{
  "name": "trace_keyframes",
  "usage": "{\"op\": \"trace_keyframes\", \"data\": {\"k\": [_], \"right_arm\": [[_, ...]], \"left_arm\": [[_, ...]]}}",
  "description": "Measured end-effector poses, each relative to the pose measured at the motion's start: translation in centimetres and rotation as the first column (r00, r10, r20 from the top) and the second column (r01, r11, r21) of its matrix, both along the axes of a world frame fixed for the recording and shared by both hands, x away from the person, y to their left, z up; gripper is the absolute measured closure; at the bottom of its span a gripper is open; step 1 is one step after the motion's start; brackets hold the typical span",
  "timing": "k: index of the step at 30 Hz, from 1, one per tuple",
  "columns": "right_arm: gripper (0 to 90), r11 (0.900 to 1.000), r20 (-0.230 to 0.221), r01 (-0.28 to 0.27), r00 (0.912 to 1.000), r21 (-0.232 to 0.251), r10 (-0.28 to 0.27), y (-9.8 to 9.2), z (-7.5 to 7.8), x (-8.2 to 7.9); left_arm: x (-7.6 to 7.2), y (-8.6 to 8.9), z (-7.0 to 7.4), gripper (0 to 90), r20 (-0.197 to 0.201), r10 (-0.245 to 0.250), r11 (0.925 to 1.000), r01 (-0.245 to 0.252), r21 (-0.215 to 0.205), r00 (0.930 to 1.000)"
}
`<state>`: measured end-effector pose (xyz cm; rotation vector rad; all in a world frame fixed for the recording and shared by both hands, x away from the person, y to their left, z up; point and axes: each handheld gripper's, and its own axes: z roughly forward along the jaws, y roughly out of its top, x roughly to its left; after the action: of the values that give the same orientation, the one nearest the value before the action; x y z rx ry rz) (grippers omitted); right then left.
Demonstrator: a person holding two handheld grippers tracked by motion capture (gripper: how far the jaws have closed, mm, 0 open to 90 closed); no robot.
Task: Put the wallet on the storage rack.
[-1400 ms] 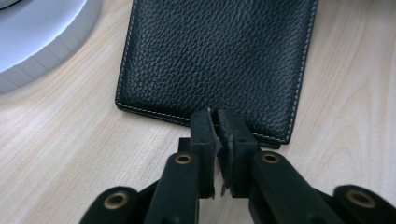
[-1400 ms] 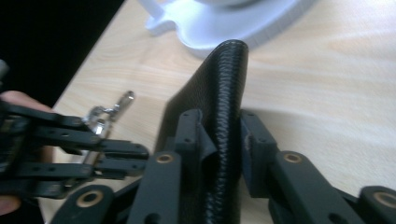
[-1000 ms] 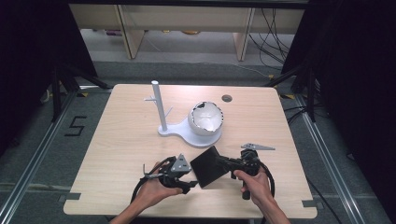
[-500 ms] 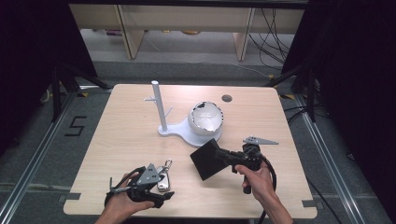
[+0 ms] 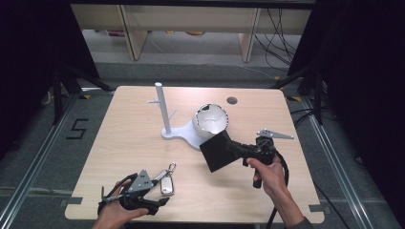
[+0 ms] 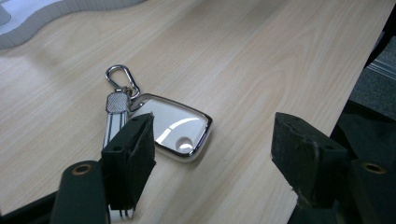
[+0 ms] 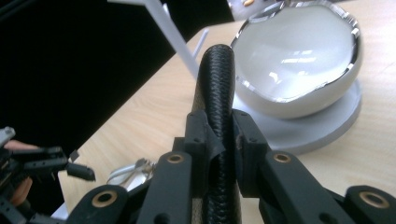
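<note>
A pale wooden surface (image 5: 119, 143) seen from above, with a person's hands entering from the near edge. At the near left, the left tongs (image 5: 160, 202) rest low over the surface, and their jaws have just been opening; they now stand wide with nothing pressed between them. Just beside them lies a shiny silver key fob (image 5: 166, 183) with a carabiner clip, flat on the wood. In the left gripper view the key fob (image 6: 175, 128) sits just beyond the left pad, free of both pads.

Towards the middle stands a white stand (image 5: 161, 109) with a tall post and small pegs on a curved base. A glossy white bowl (image 5: 210, 119) rests on that base.

To the right, the right tongs (image 5: 228, 146) are clamped on the edge of a black pouch (image 5: 217, 151), held lifted near the bowl. In the right gripper view the pads (image 7: 198, 135) grip the black pouch's braided edge (image 7: 217, 84).
</note>
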<state>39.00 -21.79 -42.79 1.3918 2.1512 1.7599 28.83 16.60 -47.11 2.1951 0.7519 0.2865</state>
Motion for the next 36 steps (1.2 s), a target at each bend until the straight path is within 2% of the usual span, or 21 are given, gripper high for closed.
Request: {"op": "trace_keyframes", "data": {"k": [1,2,4,9,10,11,16,17,18,19,20,21,22,24,27,28,32,33,36], "right_arm": [[78.6,1.0,-0.003,0.014,0.9999,0.006,-0.014,-0.3,0.4,0.2],[78.6,1.0,0.007,0.012,0.9999,0.011,-0.012,-0.5,0.6,0.4],[78.6,1.0,0.013,0.014,0.9998,0.014,-0.015,-0.6,0.8,0.6],[78.6,0.999,0.026,0.042,0.9987,0.017,-0.043,-1.3,1.6,1.6],[78.6,0.998,0.01,0.049,0.9988,0.028,-0.049,-1.3,1.8,1.6],[78.6,0.998,0.029,0.055,0.998,0.019,-0.055,-1.6,2.3,2.2],[78.6,0.997,0.025,0.079,0.9966,0.009,-0.079,-1.9,3.3,3.1],[78.6,0.996,0.023,0.083,0.9963,0.017,-0.083,-1.9,3.8,3.4],[78.6,0.996,0.023,0.083,0.9963,0.017,-0.083,-1.9,3.8,3.4],[78.6,0.996,0.059,0.094,0.9939,-0.011,-0.093,-2.2,4.2,4.2],[78.6,0.995,0.035,0.103,0.9941,0.006,-0.103,-2.1,4.5,4.2],[78.6,0.994,0.027,0.107,0.9939,0.01,-0.107,-2.1,4.8,4.4],[78.6,0.994,0.07,0.106,0.9919,-0.004,-0.105,-2.3,4.7,4.8],[78.5,0.993,0.051,0.121,0.9914,-0.001,-0.12,-2.2,5.1,5.3],[78.6,0.991,0.069,0.134,0.9888,-0.007,-0.133,-2.4,5.4,6.1],[78.6,0.991,0.07,0.132,0.9888,-0.001,-0.132,-2.4,5.5,6.3],[78.6,0.989,0.061,0.151,0.9867,0.004,-0.151,-2.4,5.8,7.0],[78.6,0.986,0.061,0.169,0.9838,0.0,-0.168,-2.3,5.7,7.5],[78.6,0.984,0.063,0.176,0.9824,-0.004,-0.175,-2.2,5.6,8.1]], "left_arm": [[-0.1,0.0,-0.1,28.5,-0.001,0.018,0.9997,-0.018,-0.019,0.9998],[-0.2,0.3,0.0,28.2,0.007,0.009,0.9999,-0.009,-0.004,0.9999],[-0.3,0.3,0.0,28.0,0.006,0.023,0.9997,-0.023,-0.012,0.9997],[-0.4,0.8,-0.1,27.3,0.01,0.031,0.9995,-0.031,-0.002,0.9995],[-0.4,0.9,-0.1,27.3,0.011,0.035,0.9994,-0.035,0.005,0.9993],[-0.5,1.1,-0.2,27.1,0.011,0.044,0.999,-0.044,0.006,0.999],[-0.5,1.5,-0.3,26.9,0.009,0.052,0.9986,-0.052,-0.003,0.9986],[-0.4,1.6,-0.3,26.6,0.016,0.046,0.9987,-0.047,0.02,0.9988],[-0.5,1.6,-0.4,26.6,0.005,0.053,0.9985,-0.054,0.006,0.9986],[-0.5,1.7,-0.5,26.5,0.008,0.052,0.9985,-0.052,0.014,0.9986],[-0.4,1.8,-0.5,26.5,0.01,0.049,0.9984,-0.049,0.028,0.9987],[-0.5,1.9,-0.6,26.4,0.004,0.056,0.9982,-0.056,0.019,0.9984],[-0.5,1.8,-0.6,26.3,-0.001,0.06,0.9982,-0.06,0.005,0.9982],[-0.5,1.9,-0.6,26.2,0.002,0.062,0.9981,-0.062,0.002,0.9981],[-0.4,2.1,-0.5,26.0,0.006,0.063,0.998,-0.063,0.012,0.998],[-0.4,2.1,-0.6,26.0,0.003,0.071,0.9974,-0.071,-0.01,0.9975],[-0.4,2.3,-0.6,25.7,-0.003,0.072,0.9974,-0.072,0.0,0.9974],[-0.4,2.2,-0.7,25.7,-0.007,0.078,0.9968,-0.078,-0.015,0.9969],[-0.4,2.2,-0.7,25.6,-0.005,0.076,0.997,-0.076,-0.015,0.9971]]}}
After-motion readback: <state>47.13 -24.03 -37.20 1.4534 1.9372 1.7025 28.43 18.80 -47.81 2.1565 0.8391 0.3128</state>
